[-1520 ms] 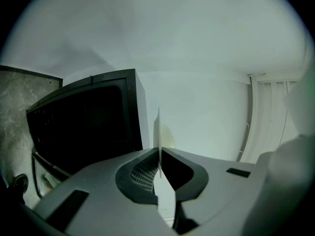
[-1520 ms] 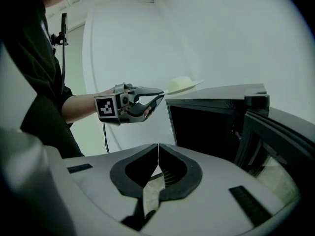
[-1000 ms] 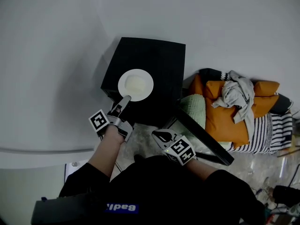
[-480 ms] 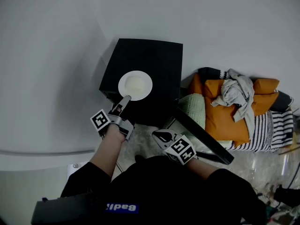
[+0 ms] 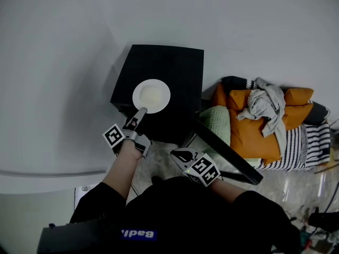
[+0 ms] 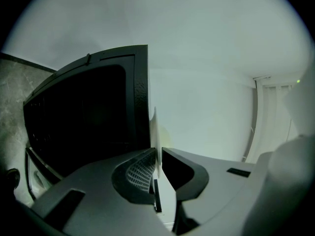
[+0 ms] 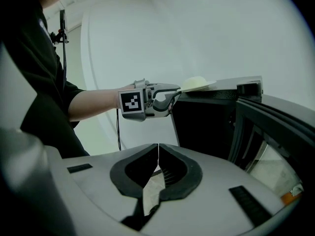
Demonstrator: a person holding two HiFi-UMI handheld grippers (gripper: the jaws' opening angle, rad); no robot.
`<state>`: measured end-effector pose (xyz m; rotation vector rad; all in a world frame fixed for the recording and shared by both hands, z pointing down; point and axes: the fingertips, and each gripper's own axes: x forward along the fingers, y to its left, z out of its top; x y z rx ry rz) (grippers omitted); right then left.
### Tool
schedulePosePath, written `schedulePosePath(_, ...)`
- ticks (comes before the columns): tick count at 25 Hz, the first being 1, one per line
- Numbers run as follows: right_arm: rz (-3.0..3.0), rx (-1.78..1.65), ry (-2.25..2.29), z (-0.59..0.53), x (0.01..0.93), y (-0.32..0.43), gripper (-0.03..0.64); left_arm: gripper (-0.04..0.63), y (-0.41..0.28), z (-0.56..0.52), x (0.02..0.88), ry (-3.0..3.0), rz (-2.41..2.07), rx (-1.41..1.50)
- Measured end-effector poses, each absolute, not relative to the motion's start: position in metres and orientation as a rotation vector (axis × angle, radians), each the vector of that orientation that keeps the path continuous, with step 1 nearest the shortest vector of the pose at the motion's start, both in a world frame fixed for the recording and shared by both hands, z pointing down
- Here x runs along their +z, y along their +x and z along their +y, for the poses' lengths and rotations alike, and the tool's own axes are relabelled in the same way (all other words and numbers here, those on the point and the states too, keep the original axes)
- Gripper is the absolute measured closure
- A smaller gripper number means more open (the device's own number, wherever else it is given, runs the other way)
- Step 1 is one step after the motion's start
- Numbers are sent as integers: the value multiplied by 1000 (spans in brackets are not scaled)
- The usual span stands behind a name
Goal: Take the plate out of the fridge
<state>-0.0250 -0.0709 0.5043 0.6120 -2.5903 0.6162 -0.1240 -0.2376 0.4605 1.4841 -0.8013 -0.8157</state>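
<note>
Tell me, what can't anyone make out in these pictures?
- Inside of the fridge: pure black in both gripper views; the head view shows only its top.
- Pale mound on the plate: too small and washed out in every view to name.
- Plate's upper face: edge-on in the left gripper view, clamped in the left hand-held gripper.
- Whether the plate rests on the fridge top or hangs above it: no view settles it.

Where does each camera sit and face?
Head view: on the head, steeply down at fridge and plate; left forearm, left gripper, right gripper show.
Left gripper view: along its jaws clamping the plate rim, fridge beside.
Right gripper view: along its shut jaws toward the fridge; left forearm shows.
Shared: all show the plate.
</note>
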Motion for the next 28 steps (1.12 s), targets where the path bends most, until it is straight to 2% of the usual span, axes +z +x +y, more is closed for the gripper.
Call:
schedulePosePath(9, -2579, 596, 622, -71, 503, -24, 604, 495, -122, -237, 451, 1539, -751, -849)
schedulePosePath(23, -2586, 560, 620, -71, 502, -30, 604, 495, -106, -187, 444, 1581, -718, -798)
schedulePosePath(28, -2594, 541, 622, -69, 498, -30, 604, 495, -96, -159, 436, 1746, -810, -668)
